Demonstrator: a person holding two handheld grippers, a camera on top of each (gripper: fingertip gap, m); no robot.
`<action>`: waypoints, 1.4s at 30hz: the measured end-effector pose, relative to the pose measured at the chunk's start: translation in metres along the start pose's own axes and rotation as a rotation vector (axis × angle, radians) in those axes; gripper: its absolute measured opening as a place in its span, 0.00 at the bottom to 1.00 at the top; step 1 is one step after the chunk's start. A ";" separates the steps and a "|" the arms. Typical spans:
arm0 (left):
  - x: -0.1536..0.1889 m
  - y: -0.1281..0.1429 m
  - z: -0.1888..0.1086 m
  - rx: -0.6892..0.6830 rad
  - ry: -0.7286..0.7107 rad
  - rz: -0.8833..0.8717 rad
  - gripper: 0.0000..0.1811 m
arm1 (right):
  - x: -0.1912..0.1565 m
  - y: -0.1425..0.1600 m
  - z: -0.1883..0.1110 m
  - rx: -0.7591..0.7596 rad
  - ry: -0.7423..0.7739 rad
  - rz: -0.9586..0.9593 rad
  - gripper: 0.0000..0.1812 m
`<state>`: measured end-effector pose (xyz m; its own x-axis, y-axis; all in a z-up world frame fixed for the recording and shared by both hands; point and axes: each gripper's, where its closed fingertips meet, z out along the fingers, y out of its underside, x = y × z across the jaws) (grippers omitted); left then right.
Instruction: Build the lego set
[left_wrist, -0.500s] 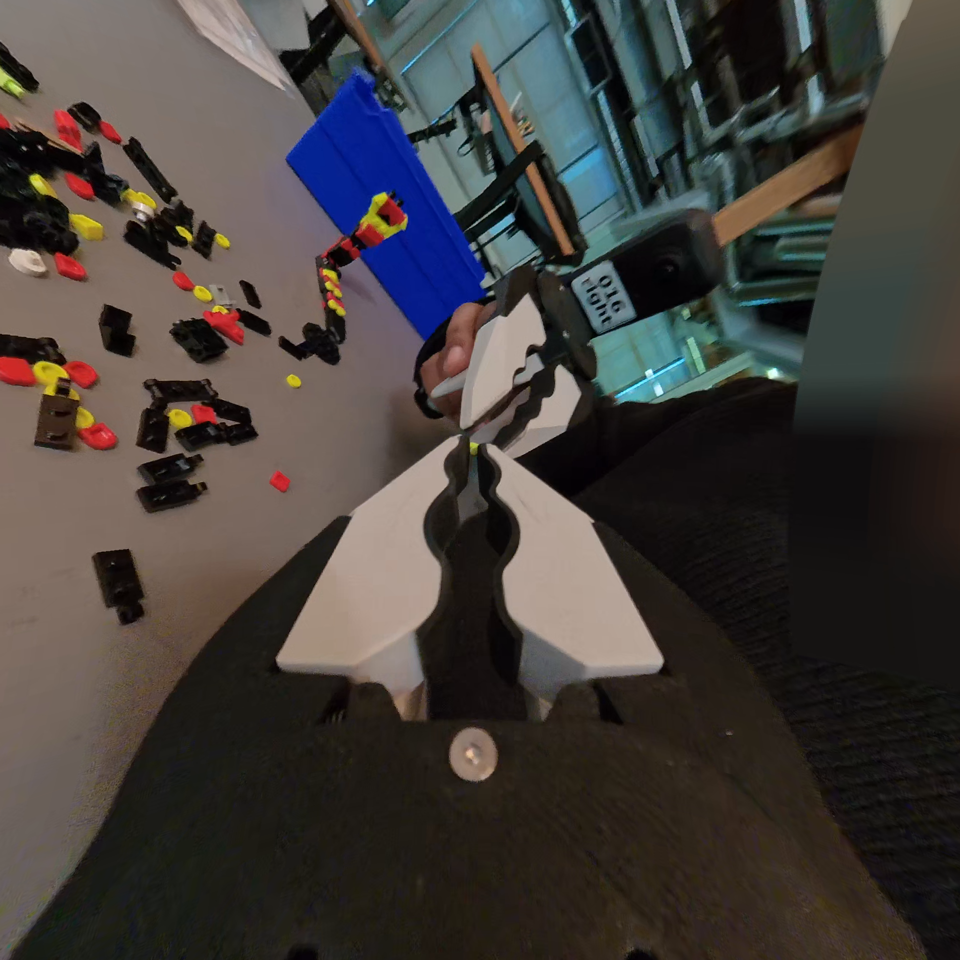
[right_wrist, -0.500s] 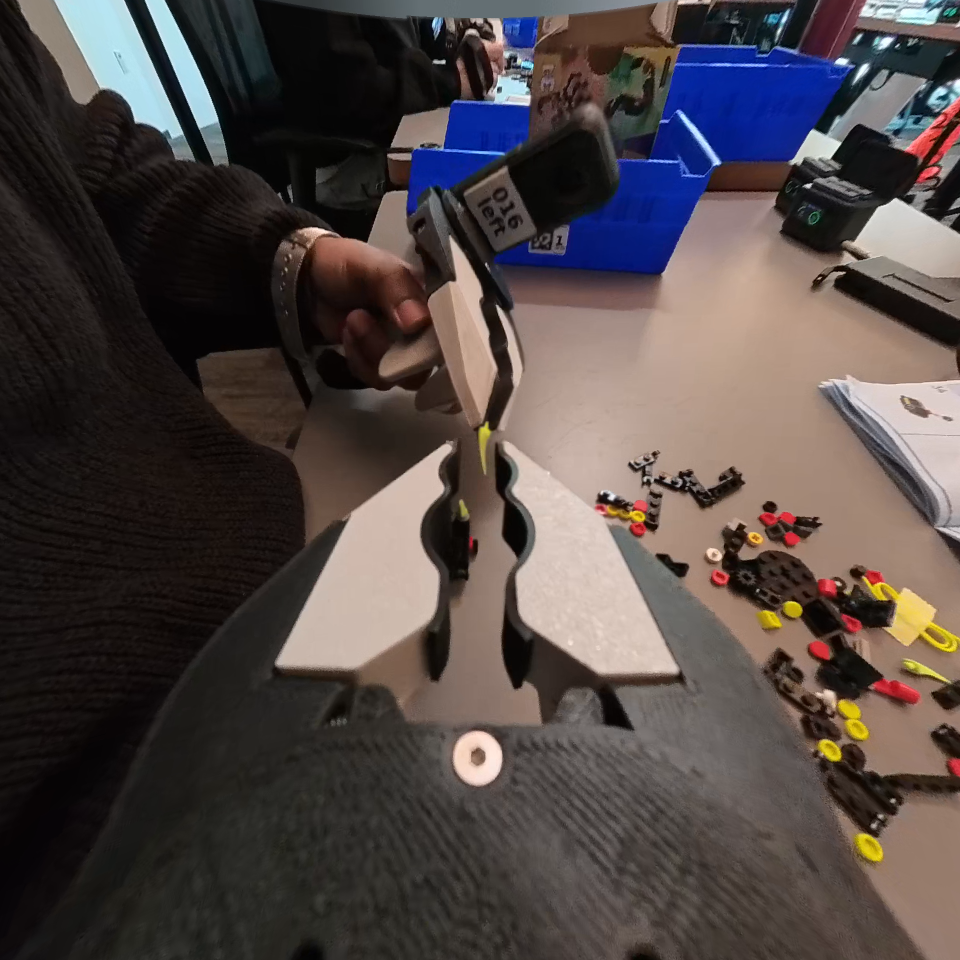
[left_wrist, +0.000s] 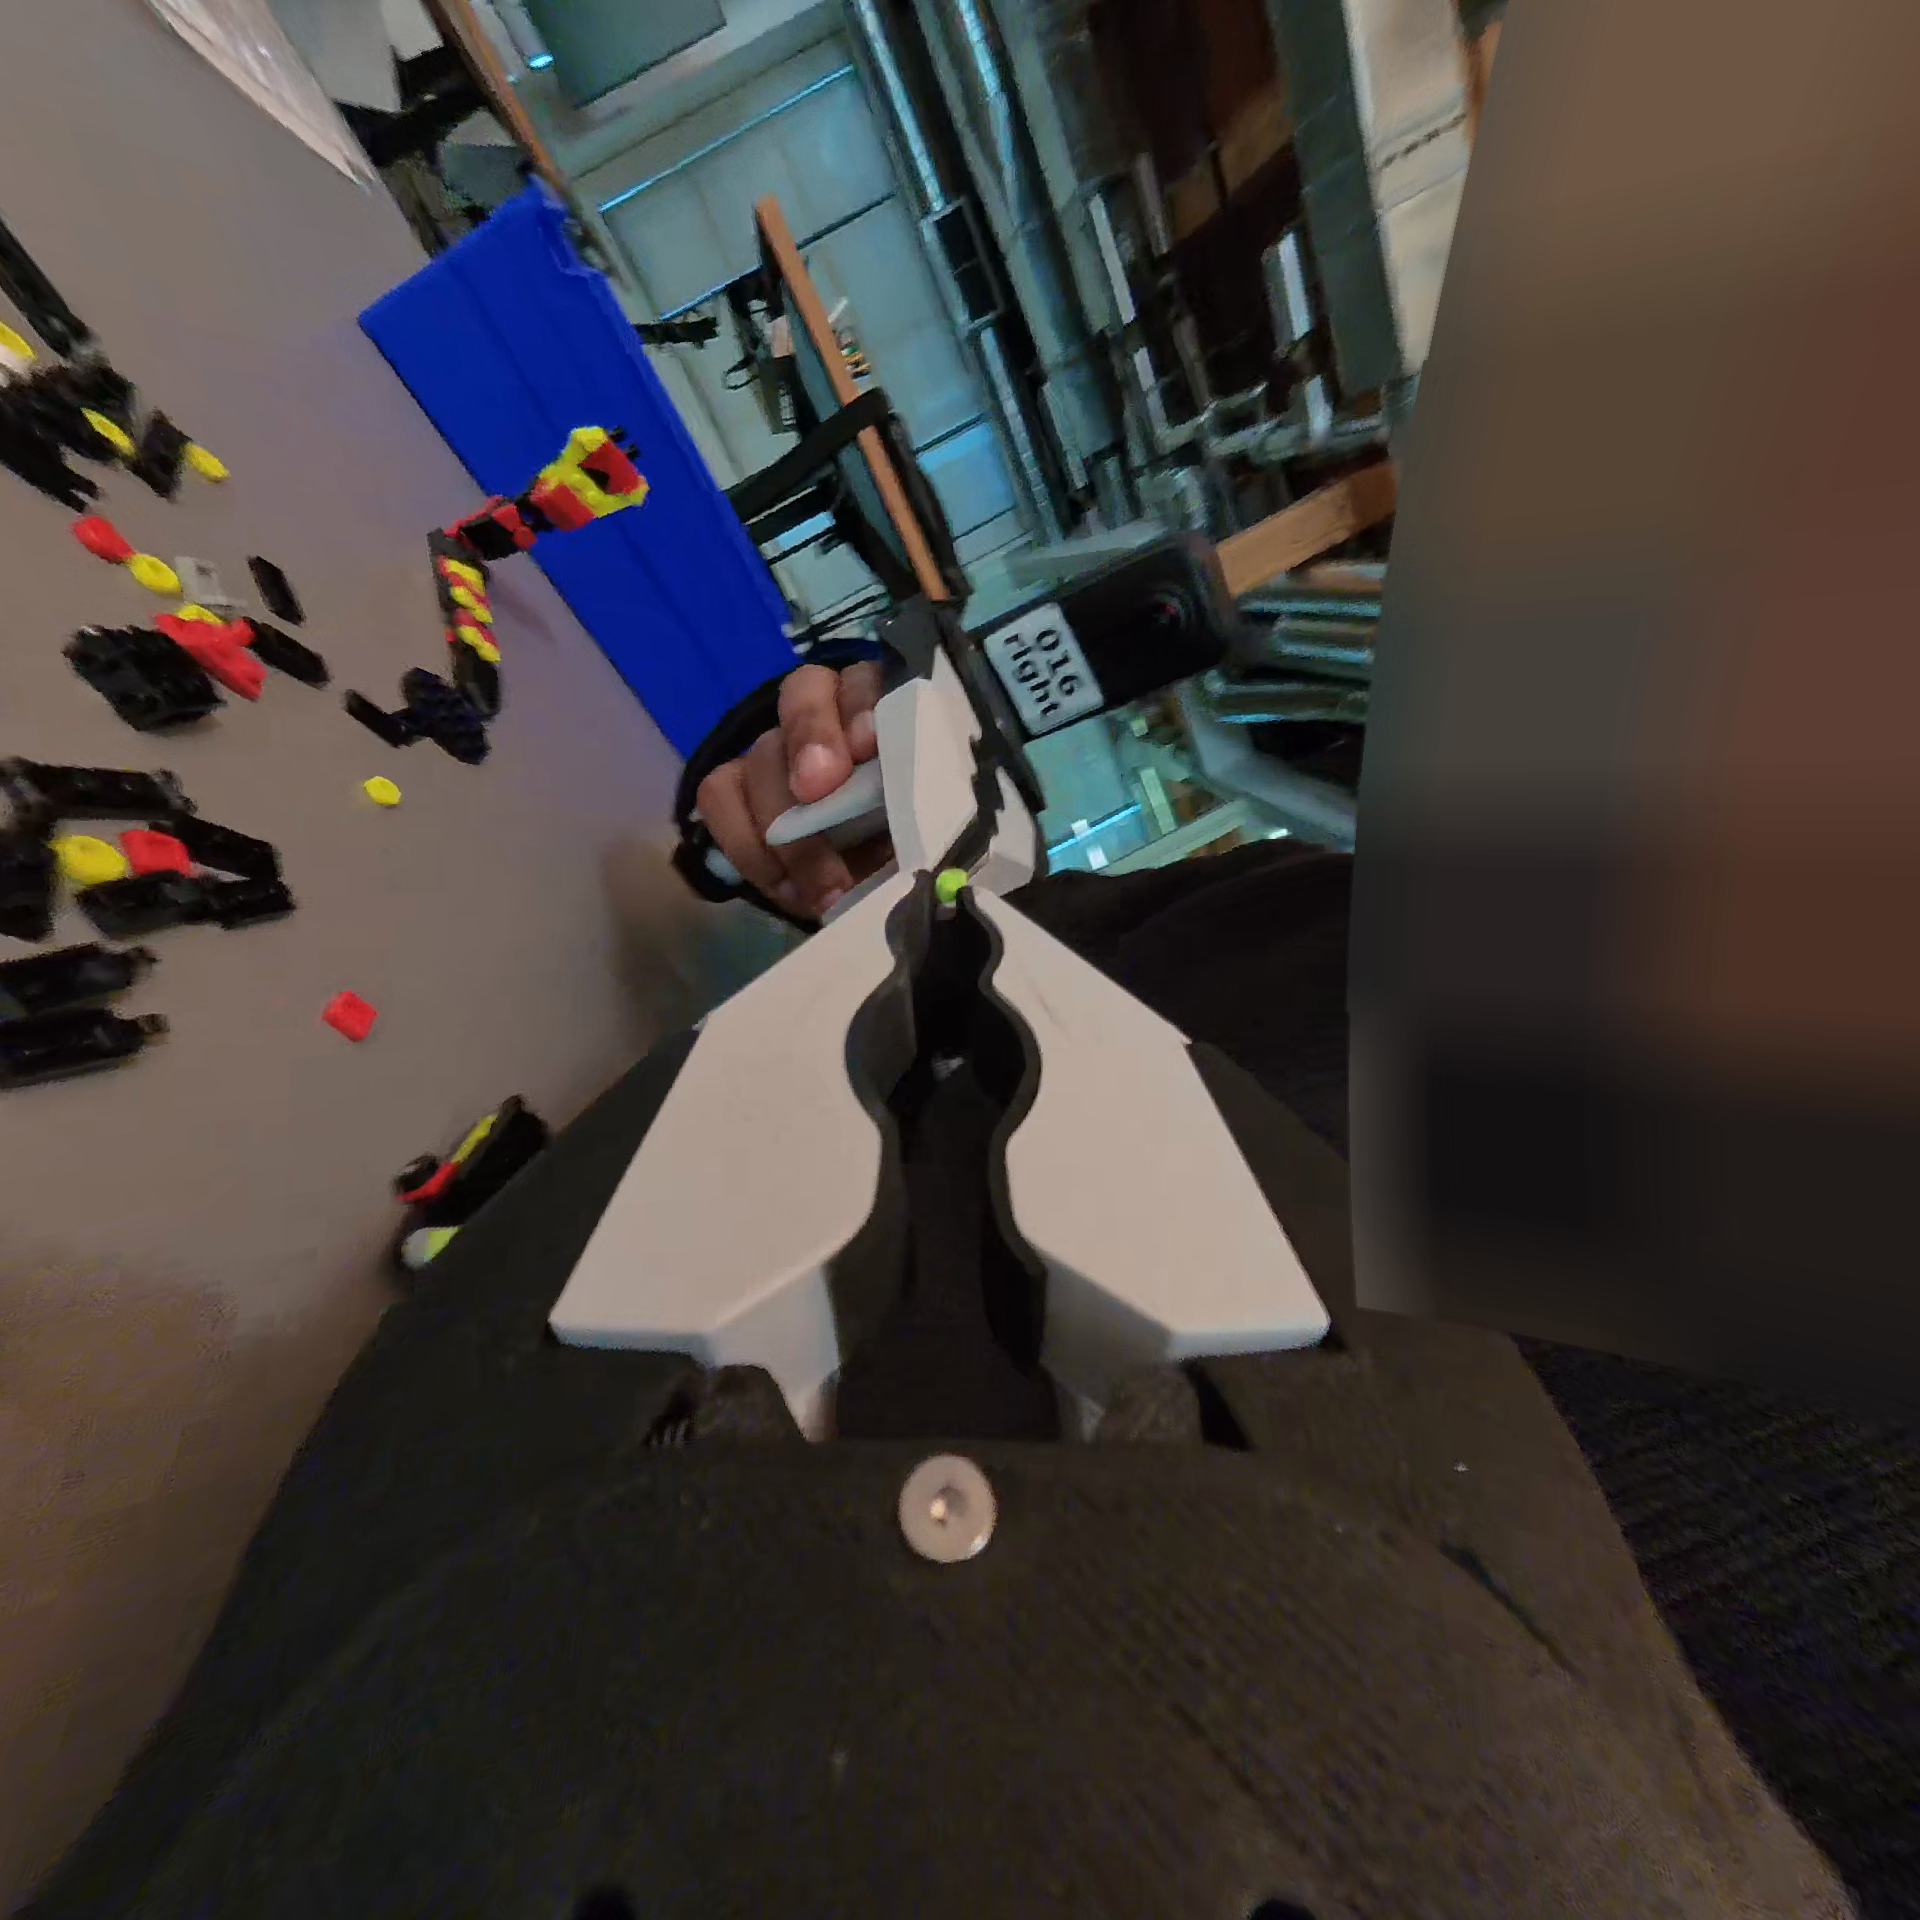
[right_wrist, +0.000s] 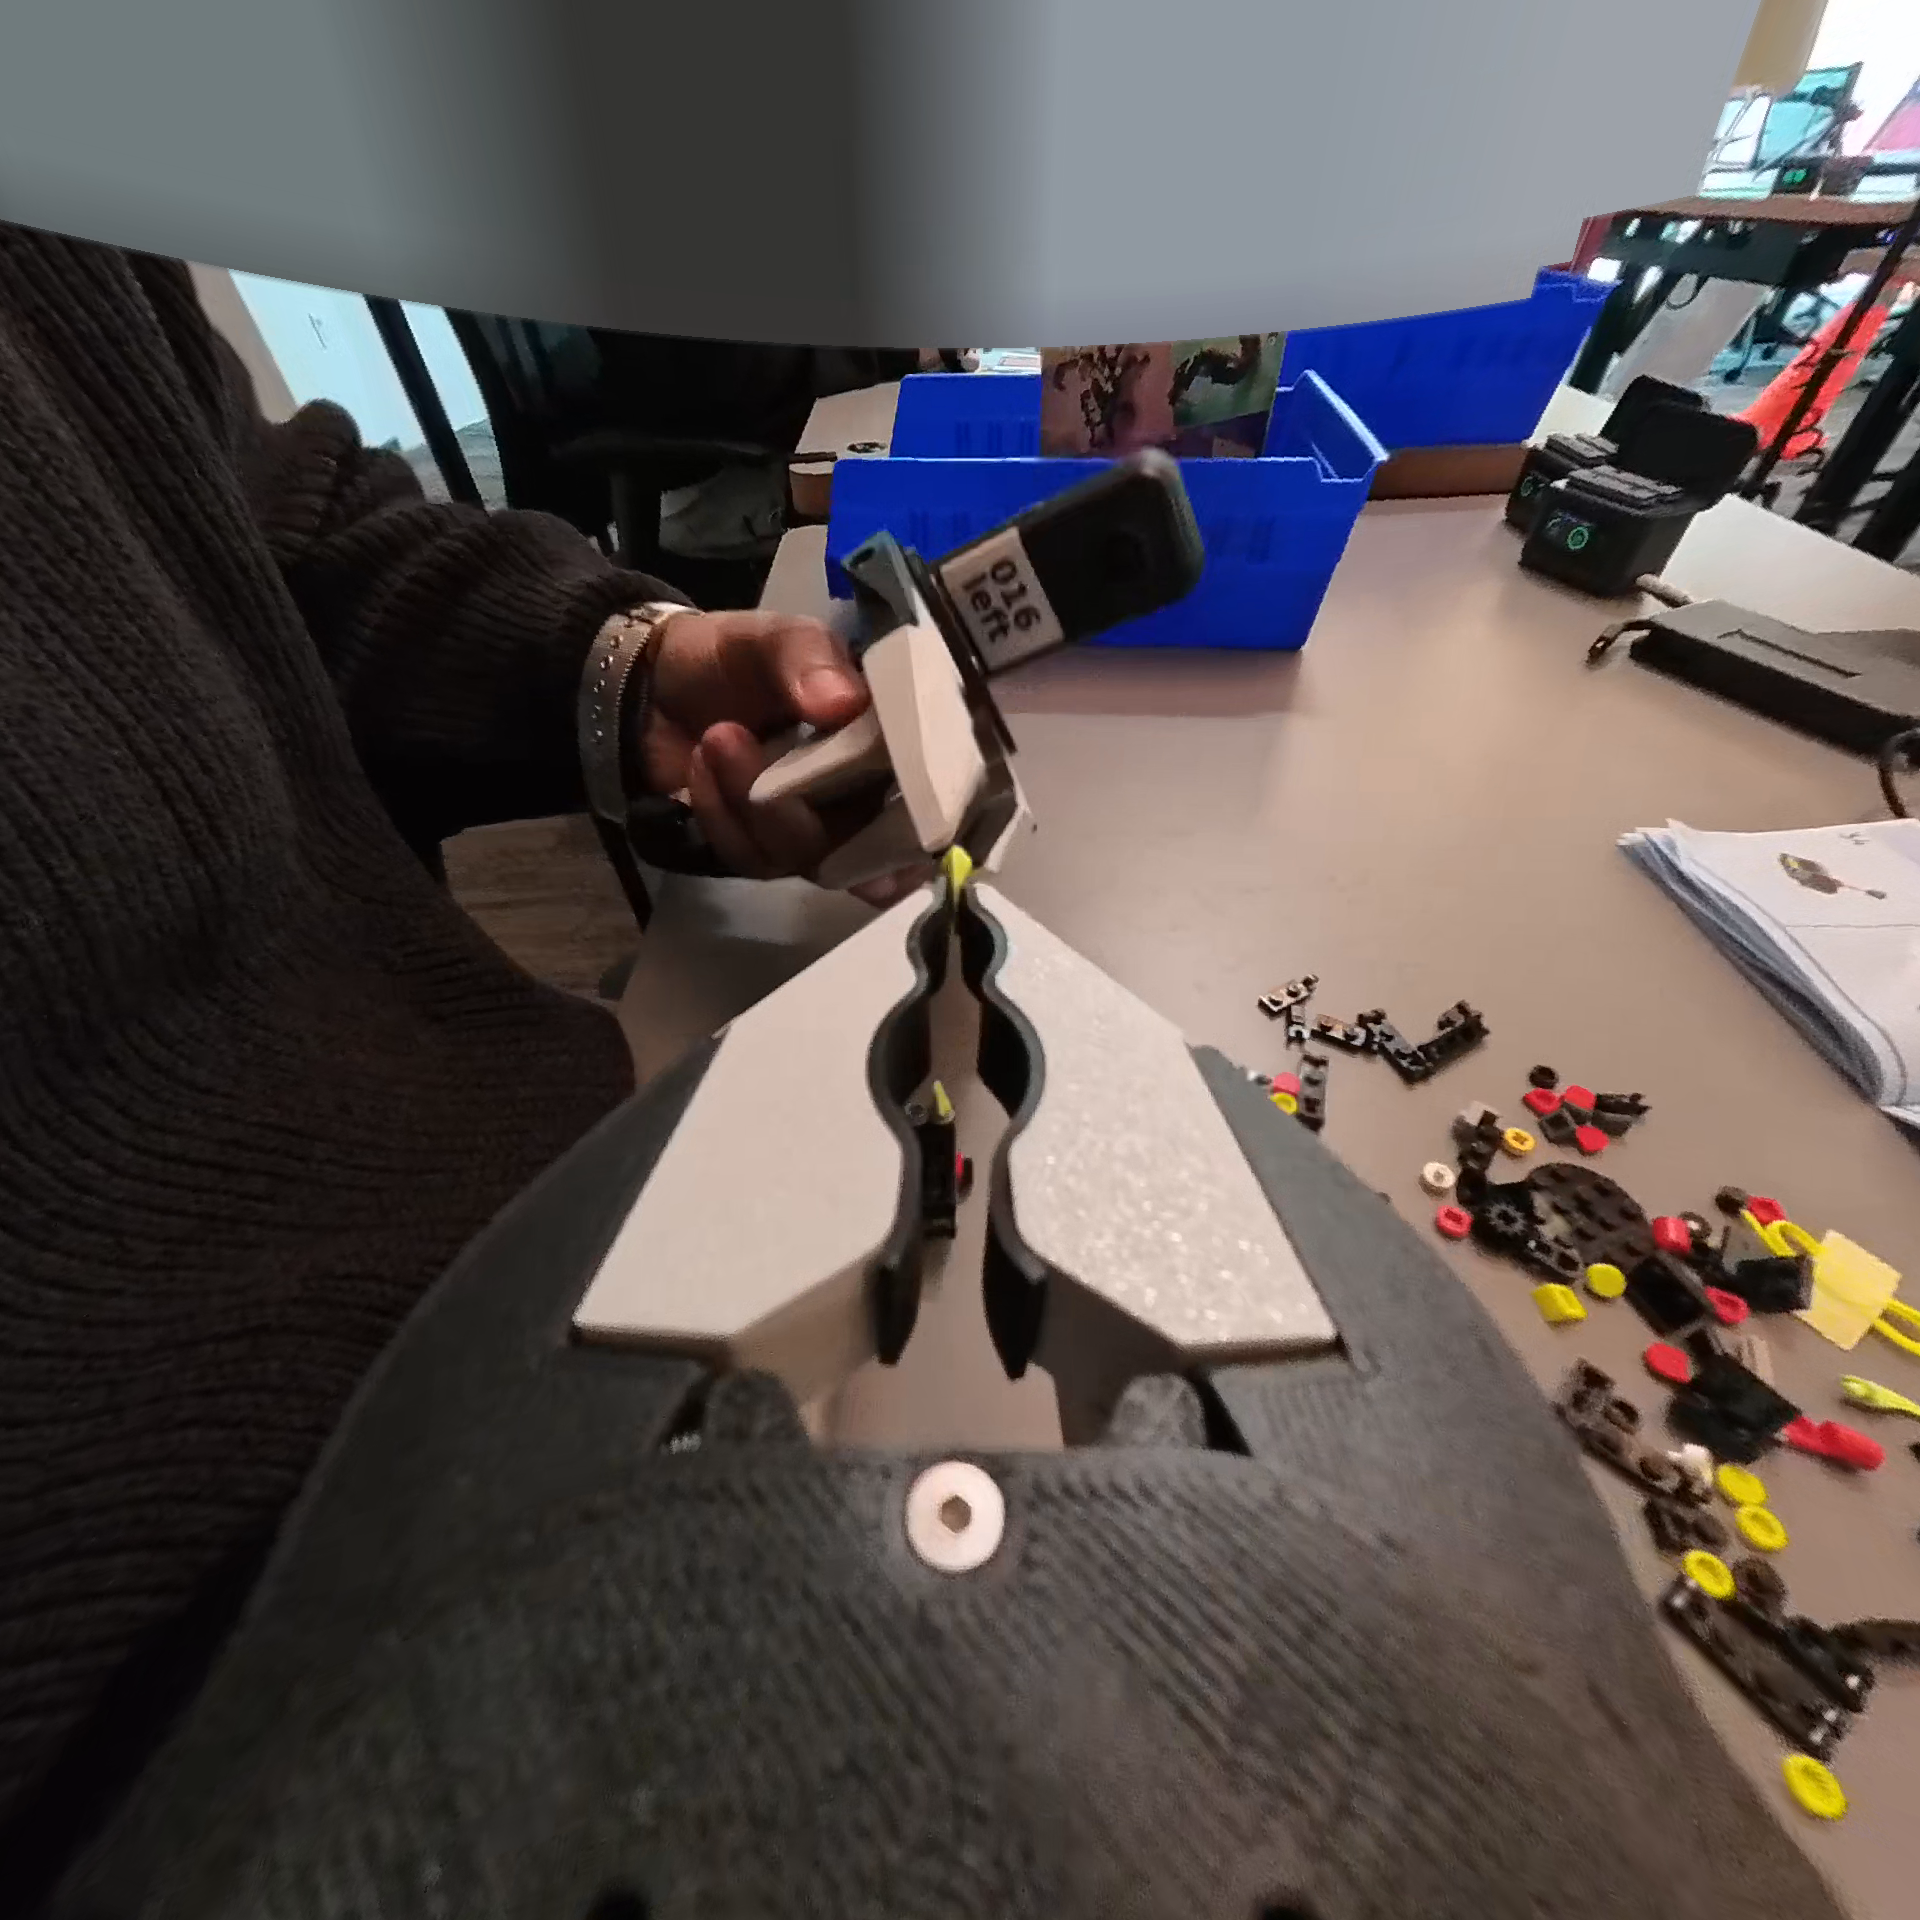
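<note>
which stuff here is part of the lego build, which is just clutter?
Job:
lime piece pinched between left gripper and right gripper
loose bricks
half-built model
instruction booklet

Lying about:
blue bins
black cases

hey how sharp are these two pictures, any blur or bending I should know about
Left wrist view: loose black, red and yellow lego pieces on the grey table are motion-smeared; the white left gripper is sharper. Right wrist view: crisper; only the nearest pieces soften. Both views show wide-angle bending and a flat grey masking patch.
</note>
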<state>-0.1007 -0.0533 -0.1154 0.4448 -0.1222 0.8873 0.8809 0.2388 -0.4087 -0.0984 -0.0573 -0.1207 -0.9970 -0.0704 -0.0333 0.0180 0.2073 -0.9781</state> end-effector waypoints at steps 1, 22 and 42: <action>-0.005 0.000 -0.003 -0.024 -0.061 0.054 0.03 | 0.002 0.001 0.000 -0.001 0.001 0.016 0.00; -0.102 0.066 -0.032 -0.679 -0.770 0.768 0.24 | -0.012 0.105 0.014 -0.522 -0.084 0.113 0.00; -0.081 0.061 -0.024 -0.597 -0.629 0.793 0.04 | -0.018 0.110 0.007 -0.501 -0.193 0.228 0.00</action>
<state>-0.0790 -0.0522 -0.2174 0.8918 0.3952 0.2205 0.4040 -0.4760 -0.7811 -0.0776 -0.0402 -0.2288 -0.9394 -0.1360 -0.3146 0.1462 0.6711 -0.7268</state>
